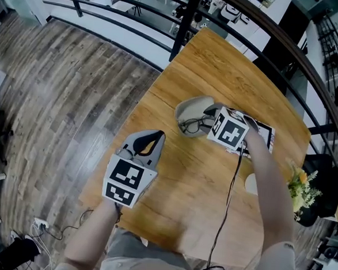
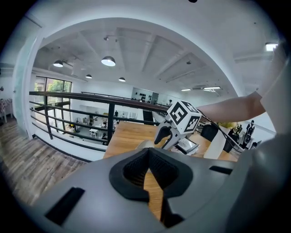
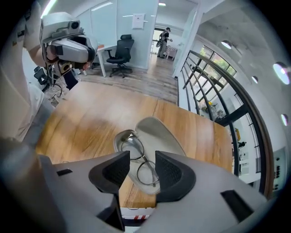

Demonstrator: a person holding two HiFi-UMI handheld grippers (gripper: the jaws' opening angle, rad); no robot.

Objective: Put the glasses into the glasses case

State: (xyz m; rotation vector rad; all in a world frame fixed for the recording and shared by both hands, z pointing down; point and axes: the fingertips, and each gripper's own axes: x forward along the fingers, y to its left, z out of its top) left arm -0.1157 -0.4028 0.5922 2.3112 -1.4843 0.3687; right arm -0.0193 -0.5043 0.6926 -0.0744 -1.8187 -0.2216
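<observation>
The grey glasses case (image 1: 189, 107) lies open on the wooden table (image 1: 176, 190), and the dark-rimmed glasses (image 1: 192, 126) rest in its lower half. In the right gripper view the glasses (image 3: 138, 161) lie in the case (image 3: 157, 132) directly below my right gripper (image 3: 136, 170). Its jaws stand open above them with nothing between the pads. From the head view the right gripper (image 1: 209, 118) hovers over the case, pointing steeply down. My left gripper (image 1: 156, 137) is off to the near left of the case, shut and empty. It also shows in its own view (image 2: 149, 157).
A printed booklet (image 1: 264, 135) lies just right of the case. A white vase (image 1: 251, 183) with flowers (image 1: 301, 184) stands at the table's right edge. A black railing (image 1: 186, 17) runs behind the table. A cable (image 1: 233, 182) hangs from the right gripper.
</observation>
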